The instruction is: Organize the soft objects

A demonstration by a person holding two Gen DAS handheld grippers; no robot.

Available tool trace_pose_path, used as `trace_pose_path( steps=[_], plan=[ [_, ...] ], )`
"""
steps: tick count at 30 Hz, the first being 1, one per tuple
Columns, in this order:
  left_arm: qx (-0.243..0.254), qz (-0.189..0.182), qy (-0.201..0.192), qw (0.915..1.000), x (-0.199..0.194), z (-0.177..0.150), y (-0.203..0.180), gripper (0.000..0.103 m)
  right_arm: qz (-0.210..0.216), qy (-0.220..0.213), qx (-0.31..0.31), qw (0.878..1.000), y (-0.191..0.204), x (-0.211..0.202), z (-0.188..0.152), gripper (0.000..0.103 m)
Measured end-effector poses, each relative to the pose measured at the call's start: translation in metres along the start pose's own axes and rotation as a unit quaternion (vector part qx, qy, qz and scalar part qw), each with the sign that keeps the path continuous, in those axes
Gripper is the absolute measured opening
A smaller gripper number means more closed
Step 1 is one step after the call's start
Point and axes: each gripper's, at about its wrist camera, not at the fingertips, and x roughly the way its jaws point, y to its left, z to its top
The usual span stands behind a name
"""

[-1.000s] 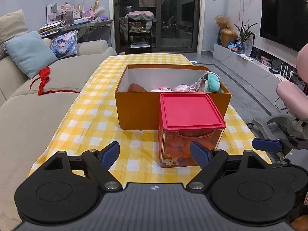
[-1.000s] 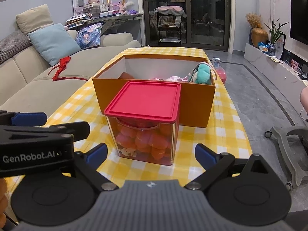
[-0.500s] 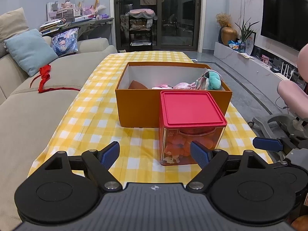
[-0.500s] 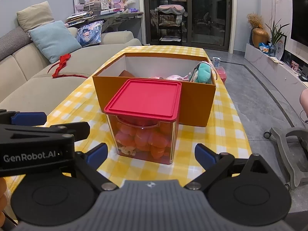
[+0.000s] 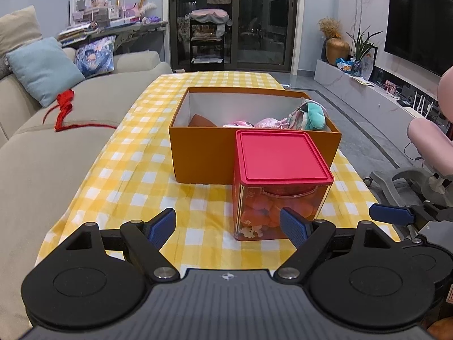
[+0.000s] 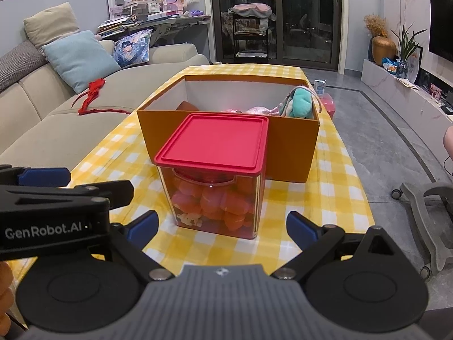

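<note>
Toys (image 5: 297,117) are lying in the orange box (image 5: 203,155) mid-table; the lidded container (image 6: 215,181) is standing near the front edge, between both wide, empty grippers (image 5: 228,223) (image 6: 222,226), probably for opening.

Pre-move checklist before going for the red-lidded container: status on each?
1. Left gripper open and empty: ok.
2. Right gripper open and empty: ok.
3. Red lid seated flat on the clear container: ok; must come off before anything goes in.
4. Container upright on the checked tablecloth, in front of the orange box: ok.
5. Room in the container for more: cannot tell; orange soft pieces already fill most of it.
6. Soft toys in the orange box reachable from above: ok, the box is open-topped.
</note>
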Motion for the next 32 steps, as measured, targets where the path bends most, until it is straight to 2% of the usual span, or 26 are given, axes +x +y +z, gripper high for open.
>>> trace_pose_path(
  steps=[28,32],
  plan=[
    [-0.005,-0.002,0.014,0.9999,0.0008,-0.0003,-0.0028,0.097,0.007,0.016,0.002,1.0,0.0015,0.0058,-0.0008,0.095],
    [-0.005,0.0,-0.004,1.0,-0.0045,-0.0004,-0.0027,0.097,0.014,0.011,0.008,1.0,0.0001,0.0037,-0.0004,0.095]
  ],
)
